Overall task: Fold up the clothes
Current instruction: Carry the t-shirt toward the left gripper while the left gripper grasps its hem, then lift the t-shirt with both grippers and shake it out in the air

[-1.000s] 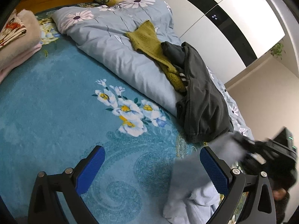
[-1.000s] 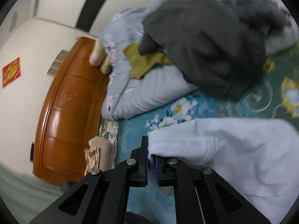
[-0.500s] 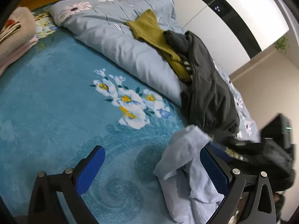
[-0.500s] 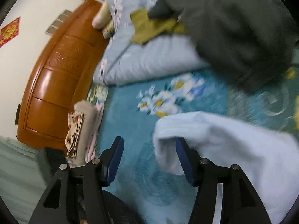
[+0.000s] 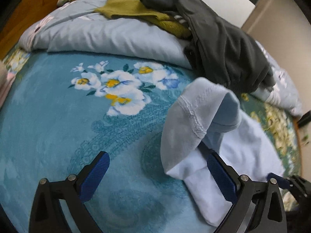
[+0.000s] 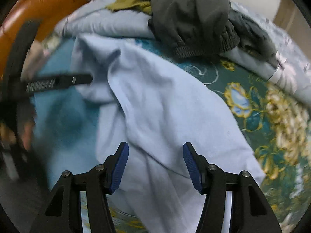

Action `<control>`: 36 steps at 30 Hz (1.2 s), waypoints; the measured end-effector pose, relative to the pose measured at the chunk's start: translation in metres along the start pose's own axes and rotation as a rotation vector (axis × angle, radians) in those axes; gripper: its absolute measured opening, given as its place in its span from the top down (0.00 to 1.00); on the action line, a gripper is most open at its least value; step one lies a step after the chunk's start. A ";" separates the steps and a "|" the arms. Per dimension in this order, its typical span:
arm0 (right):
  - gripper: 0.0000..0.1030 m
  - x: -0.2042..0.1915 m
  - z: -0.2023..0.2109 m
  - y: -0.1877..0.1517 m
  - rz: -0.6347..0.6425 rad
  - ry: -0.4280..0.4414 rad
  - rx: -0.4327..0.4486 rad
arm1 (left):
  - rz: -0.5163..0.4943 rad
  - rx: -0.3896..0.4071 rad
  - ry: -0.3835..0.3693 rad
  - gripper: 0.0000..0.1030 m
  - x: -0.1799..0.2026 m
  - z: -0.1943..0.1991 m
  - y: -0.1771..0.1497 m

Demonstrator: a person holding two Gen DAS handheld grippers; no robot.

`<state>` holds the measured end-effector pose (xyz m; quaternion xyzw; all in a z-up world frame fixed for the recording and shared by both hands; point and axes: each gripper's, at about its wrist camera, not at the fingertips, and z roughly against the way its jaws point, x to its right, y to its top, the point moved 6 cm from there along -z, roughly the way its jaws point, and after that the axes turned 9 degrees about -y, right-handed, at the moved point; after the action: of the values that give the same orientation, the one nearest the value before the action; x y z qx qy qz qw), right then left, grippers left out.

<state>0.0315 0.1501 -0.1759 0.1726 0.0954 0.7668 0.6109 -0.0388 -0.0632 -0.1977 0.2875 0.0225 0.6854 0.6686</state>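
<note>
1. Left edge, right wrist view: a wooden headboard [image 6: 48, 2] curves along the upper left. Below it a blurred hand [image 6: 21, 128] holds the left gripper, seen here side-on and smeared by motion.
2. Left gripper [image 5: 158, 171], own view: jaws spread wide, blue pads apart, nothing pinched between them. The right pad lies against the edge of the pale blue garment [image 5: 196, 128]; the left pad stands over bare blanket.
3. Teal blanket [image 5: 48, 116]: covers the bed and bears a white flower print [image 5: 116, 85] ahead of the left gripper.
4. Pale blue garment: lies crumpled on the blanket, right of centre in the left view, with a stitched hem turned up and folded over. In the right view it [image 6: 161, 106] spreads across the middle, creased, running under the jaws.
5. Right gripper [image 6: 155, 167]: jaws spread, pads apart, over the garment and holding no cloth. Whether the pads touch the fabric cannot be told.
6. Grey-blue quilt [image 5: 108, 36]: bunched along the far side of the blanket.
7. On the quilt: an olive knit [image 5: 136, 9], with a dark grey garment [image 5: 223, 44] partly over it and hanging down to the blanket, just beyond the pale blue garment.
</note>
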 end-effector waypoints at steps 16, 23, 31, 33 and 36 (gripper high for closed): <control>0.42 0.008 0.014 -0.030 0.030 -0.043 0.023 | 0.261 0.279 -0.163 0.95 -0.044 0.057 0.029; 0.42 -0.040 -0.012 -0.029 0.339 -0.220 0.059 | 0.309 0.274 -0.170 0.95 -0.051 0.052 0.028; 0.73 -0.044 -0.010 -0.015 0.404 -0.351 0.110 | 0.343 0.268 -0.198 0.95 -0.056 0.052 0.024; 0.82 -0.031 -0.005 -0.004 0.319 -0.337 0.099 | 0.353 0.265 -0.207 0.95 -0.057 0.051 0.024; 0.96 -0.012 0.006 0.014 0.234 -0.351 0.114 | 0.344 0.267 -0.212 0.95 -0.055 0.053 0.024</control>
<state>0.0241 0.1345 -0.1669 0.3477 0.0100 0.7841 0.5141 -0.0412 -0.1352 -0.1634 0.4433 -0.0069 0.7462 0.4966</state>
